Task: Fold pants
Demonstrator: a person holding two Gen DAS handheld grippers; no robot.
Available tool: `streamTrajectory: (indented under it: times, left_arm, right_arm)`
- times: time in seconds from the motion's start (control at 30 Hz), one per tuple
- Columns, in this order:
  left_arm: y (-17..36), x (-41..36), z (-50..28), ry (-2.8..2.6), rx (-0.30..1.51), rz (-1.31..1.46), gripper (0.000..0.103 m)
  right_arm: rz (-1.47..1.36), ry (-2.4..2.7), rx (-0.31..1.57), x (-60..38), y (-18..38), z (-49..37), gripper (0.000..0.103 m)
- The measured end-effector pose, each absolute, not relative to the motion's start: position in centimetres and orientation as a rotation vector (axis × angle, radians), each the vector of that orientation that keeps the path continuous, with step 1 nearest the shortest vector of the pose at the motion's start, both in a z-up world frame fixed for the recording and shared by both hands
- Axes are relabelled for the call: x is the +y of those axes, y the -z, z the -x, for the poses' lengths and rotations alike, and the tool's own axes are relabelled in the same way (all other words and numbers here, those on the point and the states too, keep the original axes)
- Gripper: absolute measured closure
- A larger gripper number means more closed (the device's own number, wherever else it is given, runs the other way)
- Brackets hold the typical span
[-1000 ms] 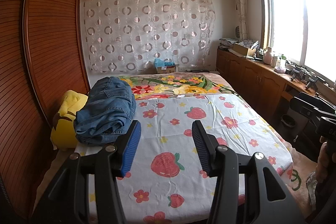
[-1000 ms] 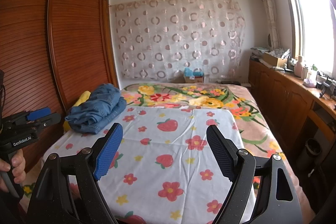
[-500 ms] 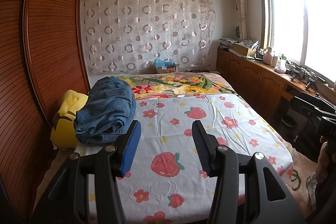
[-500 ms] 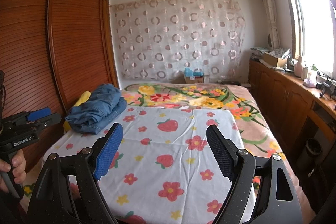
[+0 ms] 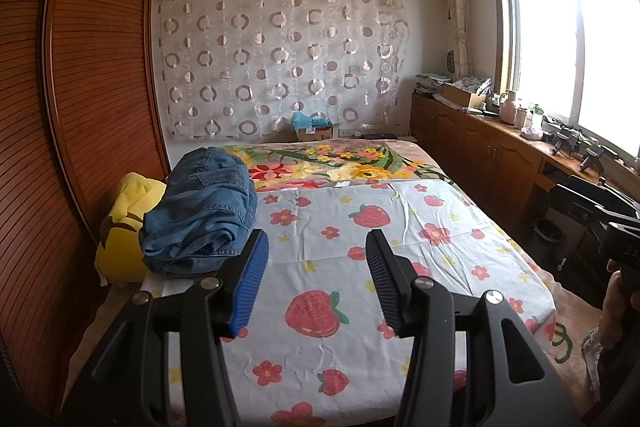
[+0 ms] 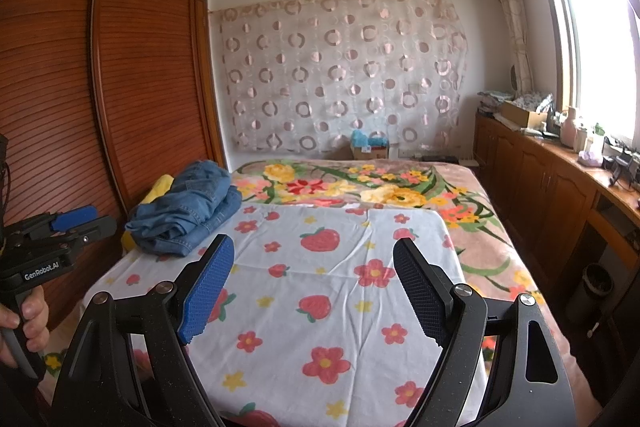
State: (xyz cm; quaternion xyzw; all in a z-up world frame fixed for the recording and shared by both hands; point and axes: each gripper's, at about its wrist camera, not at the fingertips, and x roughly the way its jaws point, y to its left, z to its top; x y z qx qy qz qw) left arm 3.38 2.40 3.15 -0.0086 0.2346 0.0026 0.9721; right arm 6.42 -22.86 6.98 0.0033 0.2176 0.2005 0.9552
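Note:
A bundle of blue denim pants [image 5: 204, 211] lies crumpled on the left side of the bed, on the strawberry-print sheet [image 5: 360, 247]; it also shows in the right wrist view [image 6: 188, 211]. My left gripper [image 5: 314, 267] is open and empty, held above the near end of the bed, right of the pants. My right gripper [image 6: 312, 275] is open and empty above the sheet's middle. The left gripper shows at the left edge of the right wrist view [image 6: 60, 227]. The right gripper's body shows at the right edge of the left wrist view [image 5: 600, 211].
A yellow plush toy [image 5: 124, 227] sits against the pants at the bed's left edge. A wooden wardrobe [image 5: 80, 107] runs along the left. Low wooden cabinets [image 5: 480, 151] with clutter line the right under the window. A floral blanket [image 5: 340, 167] covers the bed's far half.

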Motion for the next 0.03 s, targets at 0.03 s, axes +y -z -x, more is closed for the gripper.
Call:
streamTrajectory:
  times: [0.03]
  left_arm:
    - [-3.13, 2.35, -3.41, -0.005, 0.474, 0.018, 0.053]
  right_arm:
    - [-0.008, -0.408, 0.441, -22.88, -6.99, -6.41, 0.019]
